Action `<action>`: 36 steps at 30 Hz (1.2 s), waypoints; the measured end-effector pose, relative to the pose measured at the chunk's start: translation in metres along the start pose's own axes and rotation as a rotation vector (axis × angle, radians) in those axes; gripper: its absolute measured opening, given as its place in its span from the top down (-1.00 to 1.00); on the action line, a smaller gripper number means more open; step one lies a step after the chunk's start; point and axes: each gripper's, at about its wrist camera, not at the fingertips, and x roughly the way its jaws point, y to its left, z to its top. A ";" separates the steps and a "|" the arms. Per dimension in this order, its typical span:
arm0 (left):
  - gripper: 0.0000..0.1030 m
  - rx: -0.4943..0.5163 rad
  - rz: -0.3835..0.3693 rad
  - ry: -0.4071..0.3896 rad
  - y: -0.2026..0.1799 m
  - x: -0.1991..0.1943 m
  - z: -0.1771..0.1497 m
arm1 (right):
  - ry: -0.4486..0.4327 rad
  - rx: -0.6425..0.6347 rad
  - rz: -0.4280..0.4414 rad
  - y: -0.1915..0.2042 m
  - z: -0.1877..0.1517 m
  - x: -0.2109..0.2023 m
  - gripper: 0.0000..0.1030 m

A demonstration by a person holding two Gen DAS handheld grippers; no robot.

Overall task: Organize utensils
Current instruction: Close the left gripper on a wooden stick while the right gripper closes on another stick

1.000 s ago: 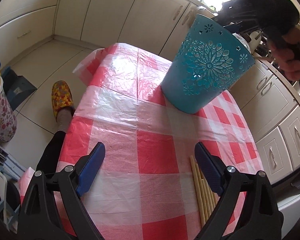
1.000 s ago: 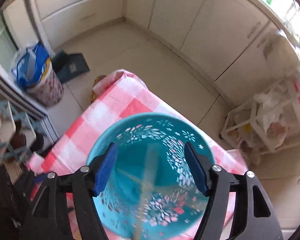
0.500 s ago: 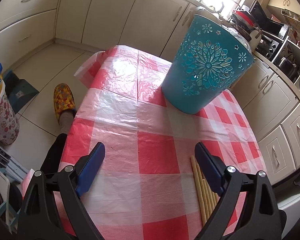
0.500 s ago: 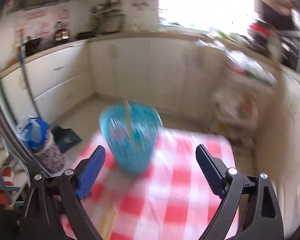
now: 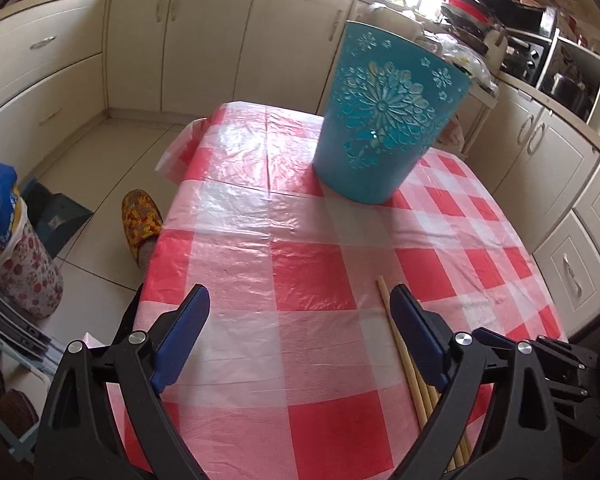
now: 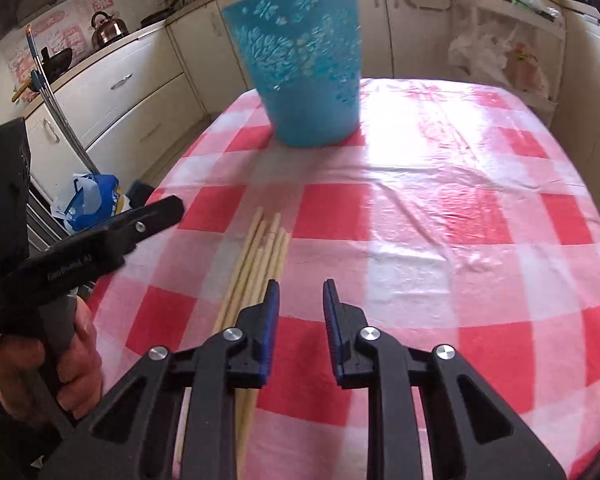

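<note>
A teal cut-out bucket stands upright at the table's far end. Several pale wooden chopsticks lie side by side on the red-checked tablecloth near the front edge. My right gripper hovers just right of the bundle. Its jaws are closing, a narrow gap remains, and nothing is between them. My left gripper is wide open over bare cloth, and its right finger hides part of the chopsticks. In the right wrist view, a hand holds that gripper at the left.
Cream cabinets ring the room. A foot in a yellow patterned slipper stands by the table's left edge. A blue and white bag sits on the floor. A white rack with plastic bags stands beyond the far end.
My right gripper came away from above the bucket and swung down to the table beside the chopsticks, its jaws narrowing. The left gripper shifted slightly and stayed open.
</note>
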 end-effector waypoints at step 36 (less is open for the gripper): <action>-0.70 0.305 0.124 0.152 -0.056 0.031 -0.008 | -0.026 -0.060 -0.060 -0.010 -0.010 0.005 0.57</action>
